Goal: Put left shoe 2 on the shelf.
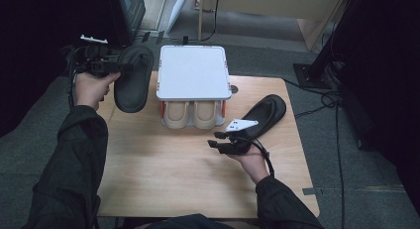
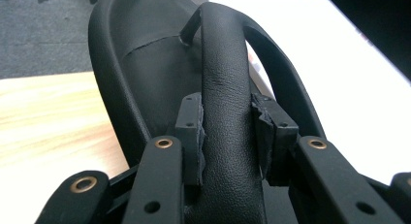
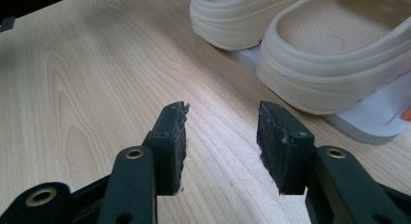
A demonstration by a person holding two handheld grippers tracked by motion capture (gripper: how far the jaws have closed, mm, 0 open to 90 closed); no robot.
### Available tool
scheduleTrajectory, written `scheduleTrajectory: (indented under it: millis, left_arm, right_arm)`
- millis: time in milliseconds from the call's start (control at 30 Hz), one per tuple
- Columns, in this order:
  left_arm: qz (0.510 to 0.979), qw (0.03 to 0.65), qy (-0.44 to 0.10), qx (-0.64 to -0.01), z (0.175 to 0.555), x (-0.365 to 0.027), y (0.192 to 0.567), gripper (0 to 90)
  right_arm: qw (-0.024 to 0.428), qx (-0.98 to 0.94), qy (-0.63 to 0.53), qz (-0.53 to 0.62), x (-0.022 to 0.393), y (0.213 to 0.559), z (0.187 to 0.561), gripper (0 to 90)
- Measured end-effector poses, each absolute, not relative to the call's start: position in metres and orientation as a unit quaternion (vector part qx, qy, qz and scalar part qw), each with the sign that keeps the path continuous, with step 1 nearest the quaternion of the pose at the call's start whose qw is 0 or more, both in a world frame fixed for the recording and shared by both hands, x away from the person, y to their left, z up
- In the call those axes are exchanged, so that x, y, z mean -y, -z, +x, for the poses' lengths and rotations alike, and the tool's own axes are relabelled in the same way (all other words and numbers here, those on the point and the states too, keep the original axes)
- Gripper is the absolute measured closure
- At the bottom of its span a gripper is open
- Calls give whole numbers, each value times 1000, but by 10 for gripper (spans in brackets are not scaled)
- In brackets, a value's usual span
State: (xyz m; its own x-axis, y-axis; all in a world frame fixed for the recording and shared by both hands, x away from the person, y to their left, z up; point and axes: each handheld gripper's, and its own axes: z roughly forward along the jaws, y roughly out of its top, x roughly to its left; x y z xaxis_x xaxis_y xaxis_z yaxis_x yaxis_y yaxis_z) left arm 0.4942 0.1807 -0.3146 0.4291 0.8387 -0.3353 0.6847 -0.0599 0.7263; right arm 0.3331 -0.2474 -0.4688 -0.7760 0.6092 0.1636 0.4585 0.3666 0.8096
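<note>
My left gripper (image 1: pixel 123 67) is shut on the strap of a black slipper (image 1: pixel 132 79), which hangs in the air above the table's far left corner. In the left gripper view the pads (image 2: pixel 193 129) press both sides of the slipper's black strap (image 2: pixel 227 107). A second black slipper (image 1: pixel 265 114) lies on the wooden table (image 1: pixel 163 169) at the right. My right gripper (image 1: pixel 214 140) rests open just above the table, beside that slipper. Its jaws (image 3: pixel 220 136) have nothing between them and point toward a pair of beige slippers (image 3: pixel 310 54).
A white two-tier rack (image 1: pixel 193 73) stands at the table's far middle, with the beige slippers (image 1: pixel 192 114) on its lower shelf. Dark floor, cables and a stand foot (image 1: pixel 309 73) surround the table.
</note>
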Motion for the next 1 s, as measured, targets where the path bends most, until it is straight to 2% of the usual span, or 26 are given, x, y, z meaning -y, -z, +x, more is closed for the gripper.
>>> scheduleTrajectory:
  millis: [400, 1000]
  left_arm:
    - [737, 429, -92, -514, 508, -146, 287, 673]
    - [756, 403, -89, -508, 536, -74, 284, 672]
  right_arm:
    - [83, -824, -456, 325, 247, 469, 333, 538]
    - [90, -822, -456, 328, 252, 470, 332, 535]
